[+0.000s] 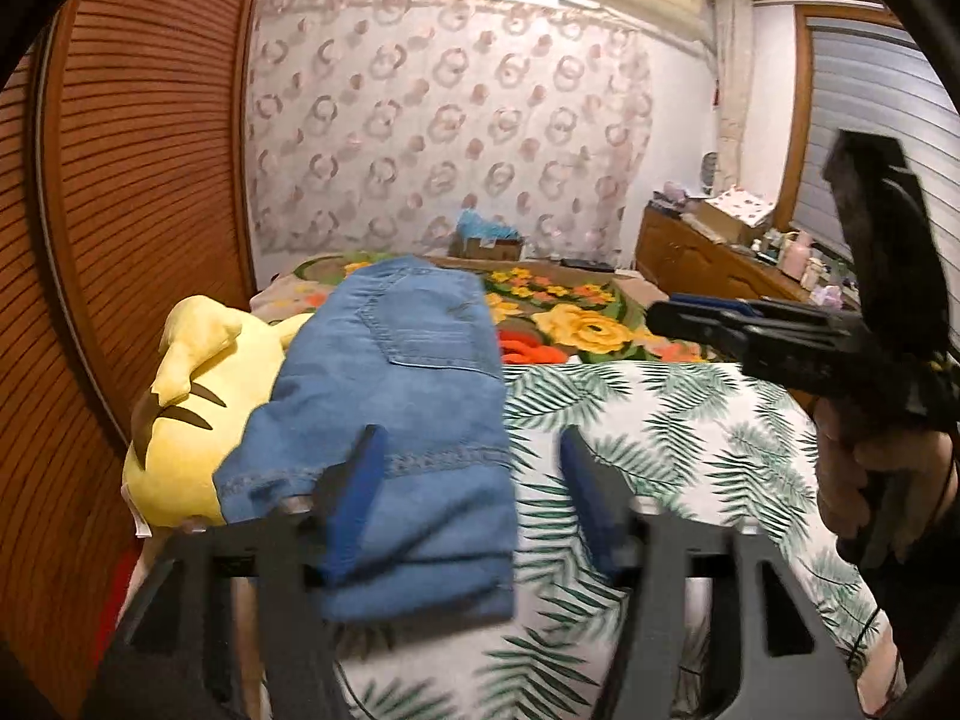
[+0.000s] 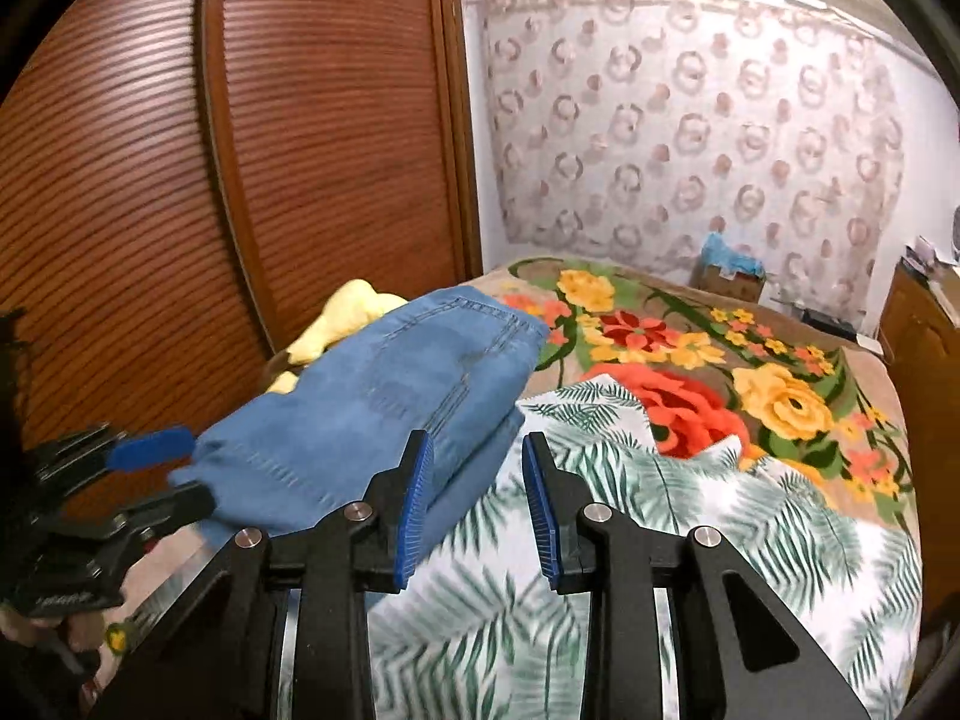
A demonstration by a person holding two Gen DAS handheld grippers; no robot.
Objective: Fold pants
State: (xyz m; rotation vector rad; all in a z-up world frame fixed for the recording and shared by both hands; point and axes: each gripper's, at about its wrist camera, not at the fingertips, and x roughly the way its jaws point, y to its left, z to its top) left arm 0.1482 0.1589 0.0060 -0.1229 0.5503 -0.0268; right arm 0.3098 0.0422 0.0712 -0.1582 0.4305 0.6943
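the jeans (image 1: 396, 396) lie folded into a layered stack at the bed's left edge, about 10 o'clock from the leaf sheet (image 1: 660, 438) and partly over a yellow plush (image 1: 186, 414); in the right wrist view the same jeans (image 2: 372, 414) run from 9 toward 12 o'clock, with the floral blanket (image 2: 720, 372) beyond at 1 o'clock. the left gripper (image 1: 474, 480) has its jaws parted, the left pad (image 1: 360, 498) over the denim and the other over the sheet, nothing pinched between them. seen from the right camera, the left gripper (image 2: 162, 474) sits at 9 o'clock at the stack's near end, blue pad above and dark finger below the hem; whether it touches cloth cannot be told. the right gripper (image 2: 477, 498) is likewise spread and empty, straddling the stack's right edge. from the left camera the right gripper (image 1: 744, 324) points toward 9 o'clock, level, held in a hand (image 1: 870, 480) at 3 o'clock. the fold appears nearly finished; a good final step would likely be to press or square the edges evenly, keeping the layers aligned and avoiding dragging the stack off the plush, where it could slump.
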